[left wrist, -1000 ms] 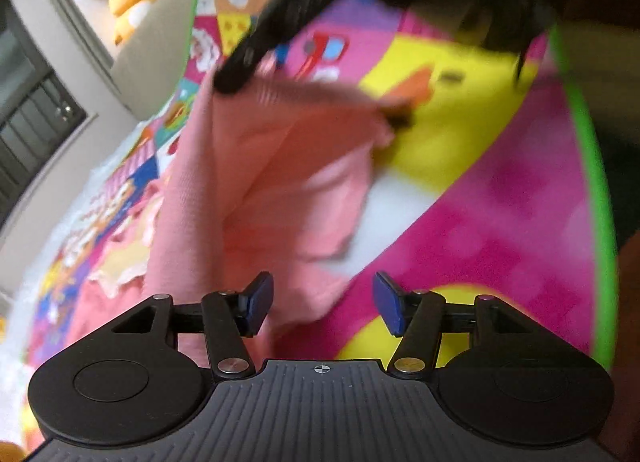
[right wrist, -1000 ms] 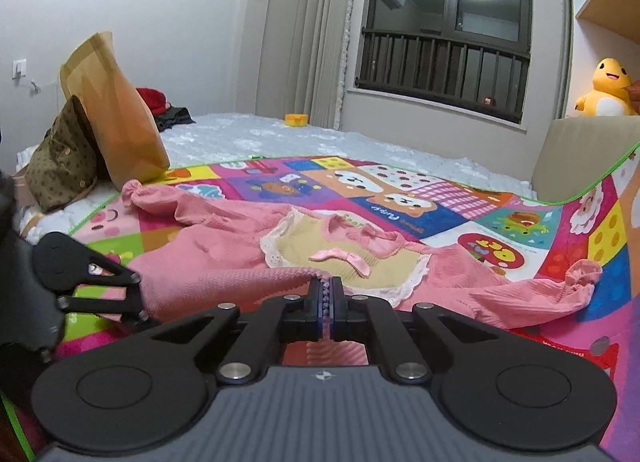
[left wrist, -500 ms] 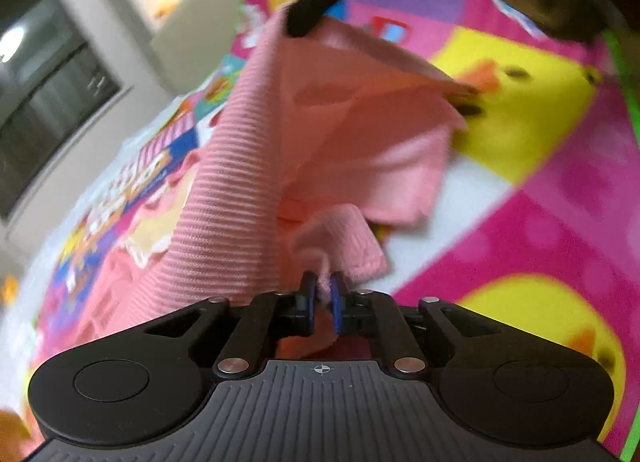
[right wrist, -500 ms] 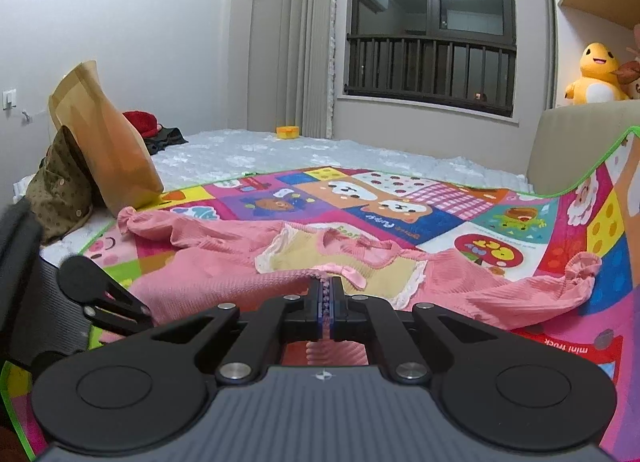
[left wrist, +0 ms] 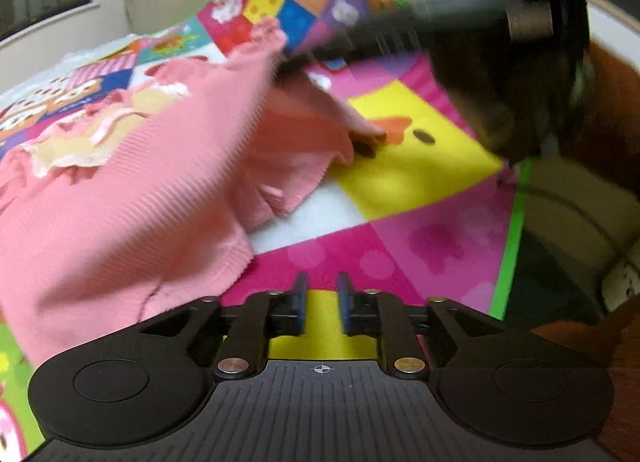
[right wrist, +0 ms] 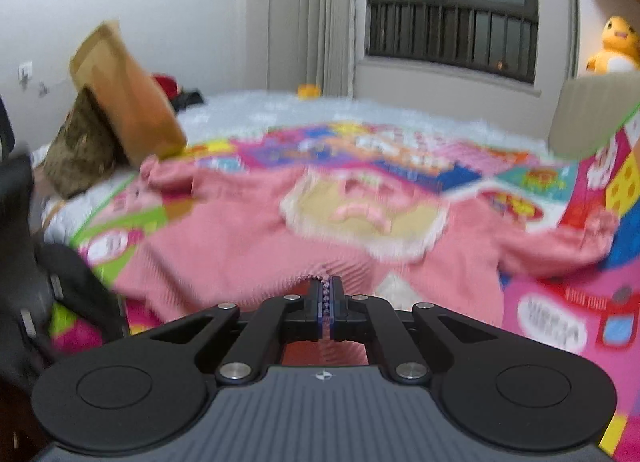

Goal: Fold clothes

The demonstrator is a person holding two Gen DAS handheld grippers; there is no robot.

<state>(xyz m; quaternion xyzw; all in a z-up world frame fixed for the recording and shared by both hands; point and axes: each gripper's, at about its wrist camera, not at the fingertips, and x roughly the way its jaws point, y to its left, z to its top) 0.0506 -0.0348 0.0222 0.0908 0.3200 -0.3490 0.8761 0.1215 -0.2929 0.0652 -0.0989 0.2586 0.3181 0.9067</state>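
On mat (right wrist: 560, 314) | right tongs (right wrist: 328, 296) pinch pink garment (right wrist: 240, 238) (blurred) — left tongs (left wrist: 322, 304) apart

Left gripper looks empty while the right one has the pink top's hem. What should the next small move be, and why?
Probably bring the left gripper sideways onto the hem of the pink top and close it there. Its fingers stand apart over the play mat with no cloth between them, the hem lying just to its left, while the right gripper is shut on the hem. Both corners likely need holding for an even fold.
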